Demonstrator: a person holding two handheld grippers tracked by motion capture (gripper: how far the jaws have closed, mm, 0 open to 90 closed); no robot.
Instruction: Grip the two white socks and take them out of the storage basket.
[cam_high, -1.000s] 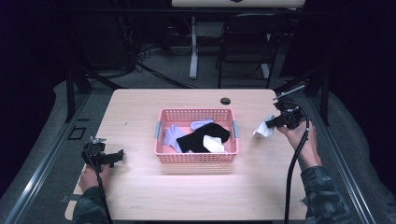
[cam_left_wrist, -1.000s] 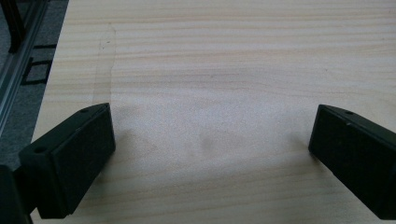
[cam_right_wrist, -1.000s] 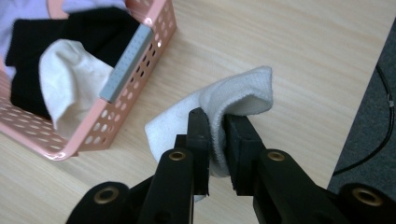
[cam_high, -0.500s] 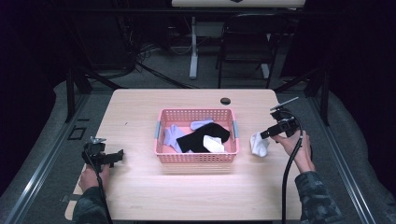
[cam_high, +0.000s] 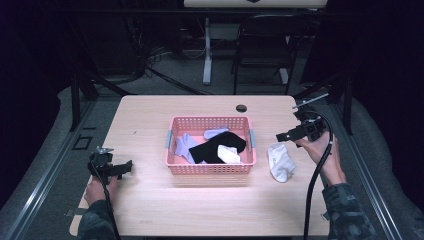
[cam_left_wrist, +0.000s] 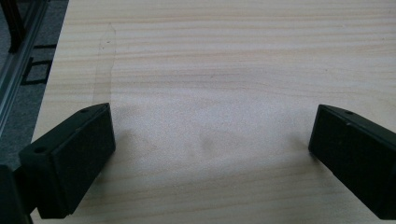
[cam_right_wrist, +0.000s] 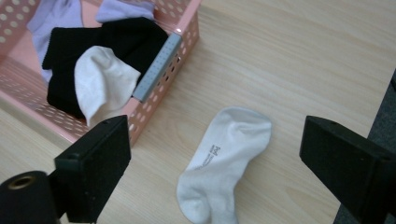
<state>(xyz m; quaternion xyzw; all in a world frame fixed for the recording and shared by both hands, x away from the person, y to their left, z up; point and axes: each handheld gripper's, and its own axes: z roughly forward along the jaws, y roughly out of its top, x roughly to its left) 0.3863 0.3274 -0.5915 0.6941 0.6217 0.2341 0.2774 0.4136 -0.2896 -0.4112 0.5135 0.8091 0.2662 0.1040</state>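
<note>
Table (cam_high: 150, 210): a pale wooden top that takes up the middle and lower part of the high view; the person's forearms come in at its bottom corners.
Basket (cam_high: 210, 168): pink, perforated, at the centre of the high view; in the right gripper view its corner with a grey handle plate sits at the upper left of the frame.
Basket contents: a black sock (cam_high: 217, 146) across the middle, a lavender sock (cam_high: 184, 146) at the left side, and a white sock in the basket (cam_high: 228, 154) lying on the black one.
White sock on the table (cam_high: 280, 161): lies flat on the bare wood just right of the basket, apart from it, toe end toward the bottom of the high view; in the right gripper view (cam_right_wrist: 226, 161) it sits at lower centre, between the two black jaws but beyond them, untouched.
Right gripper (cam_high: 285, 136): at the right of the high view, above and just right of the white sock on the table; its jaws have just been opening and now stand wide apart with nothing pressed between them, the sock lying free below.
Left gripper (cam_high: 127, 165): at the lower left of the high view, low over the table; in the left gripper view its jaws stand wide apart over bare wood.
Small black round thing (cam_high: 241, 108): on the table beyond the basket, upper centre of the high view, well apart from both grippers.
</note>
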